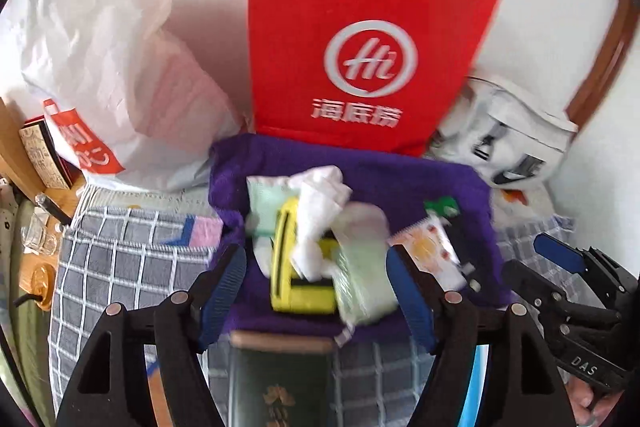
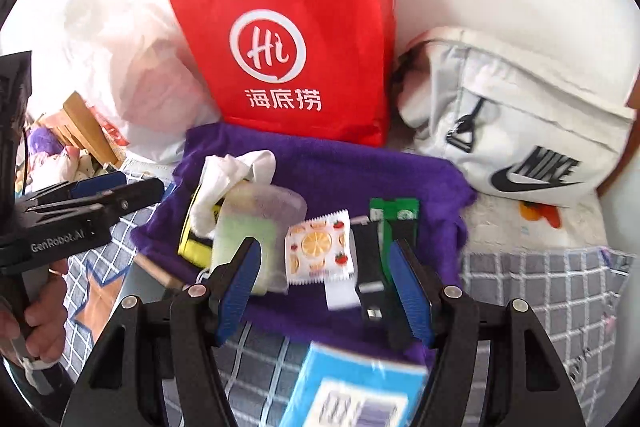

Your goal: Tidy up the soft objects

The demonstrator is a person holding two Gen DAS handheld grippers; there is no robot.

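Your left tool [image 1: 316, 291] and right tool [image 2: 326, 287] both hang released, gripping nothing, above the purple towel [image 1: 400, 179] on the bed, the white cloth [image 1: 320, 203] lying crumpled just ahead of the left, nearer that hand.

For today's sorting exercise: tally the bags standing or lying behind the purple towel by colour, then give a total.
Red: 1, the red paper bag
White: 2, the white plastic bag and the white Nike bag
Total: 3, all behind the purple towel
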